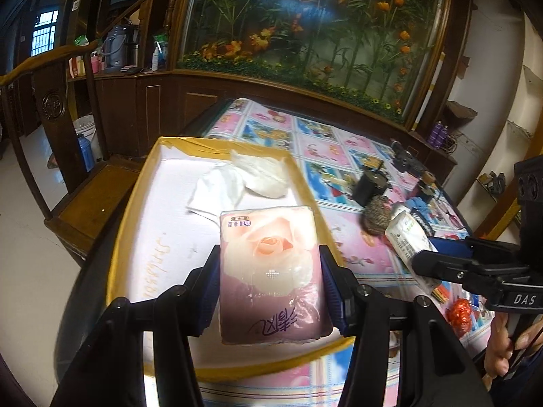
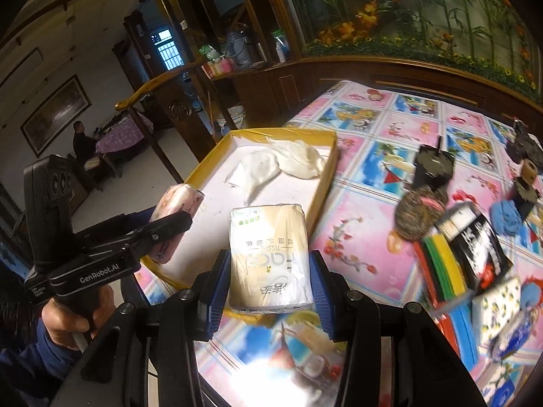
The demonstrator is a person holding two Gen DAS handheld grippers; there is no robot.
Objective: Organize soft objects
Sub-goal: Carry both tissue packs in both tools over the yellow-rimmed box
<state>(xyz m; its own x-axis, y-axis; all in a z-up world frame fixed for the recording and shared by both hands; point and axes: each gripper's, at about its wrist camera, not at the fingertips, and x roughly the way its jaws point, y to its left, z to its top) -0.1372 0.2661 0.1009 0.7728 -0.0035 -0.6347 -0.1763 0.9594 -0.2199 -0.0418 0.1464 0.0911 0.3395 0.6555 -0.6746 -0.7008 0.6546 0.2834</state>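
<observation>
A table under a pink and blue patterned cloth (image 2: pixel 356 210) stands before a dark wooden cabinet with a flower display, and a shallow yellow-rimmed box (image 1: pixel 132 203) sits at its left end with 2 crumpled white tissues (image 1: pixel 247 176) in its far part. The left gripper (image 1: pixel 269 285) is clamped on a pink rose-printed tissue pack (image 1: pixel 271 268) held above the near part of the box. The right gripper (image 2: pixel 269 288) grips a cream tissue pack (image 2: pixel 269 257) over the box's near right edge.
</observation>
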